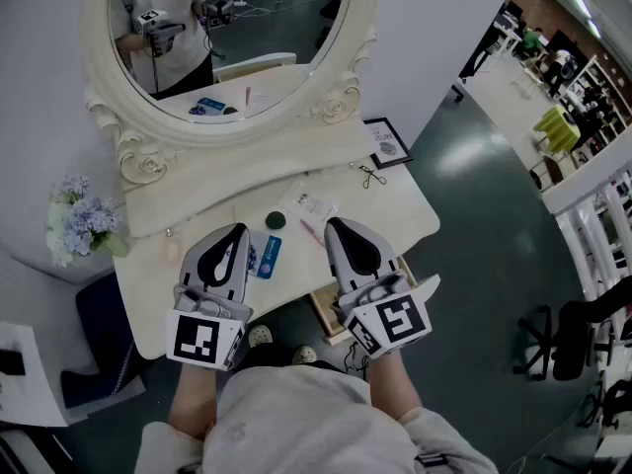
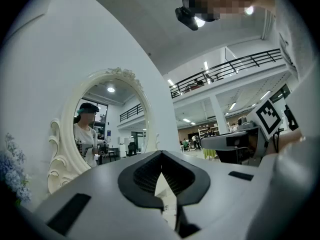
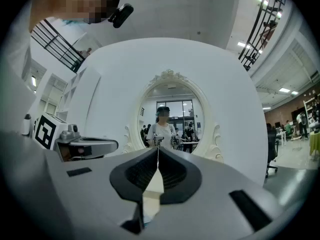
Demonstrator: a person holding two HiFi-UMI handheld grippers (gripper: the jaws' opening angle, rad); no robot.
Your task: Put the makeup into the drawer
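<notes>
On the white vanity table (image 1: 415,210) lie a blue packet (image 1: 268,257), a dark round compact (image 1: 276,221), a thin pink stick (image 1: 311,231) and a clear packet (image 1: 312,205). My left gripper (image 1: 239,229) hovers level just left of the blue packet, jaws together and empty. My right gripper (image 1: 332,223) is held level beside the pink stick, also shut on nothing. Under the right gripper an open drawer (image 1: 324,314) shows at the table's front, mostly hidden. In the gripper views the left gripper (image 2: 161,153) and right gripper (image 3: 158,149) both point at the mirror.
A large oval mirror (image 1: 348,28) in a carved white frame stands at the back of the table. A small framed picture (image 1: 387,143) and a metal clip-like object (image 1: 372,176) sit at the right, pale blue flowers (image 1: 79,220) at the left. Dark floor lies to the right.
</notes>
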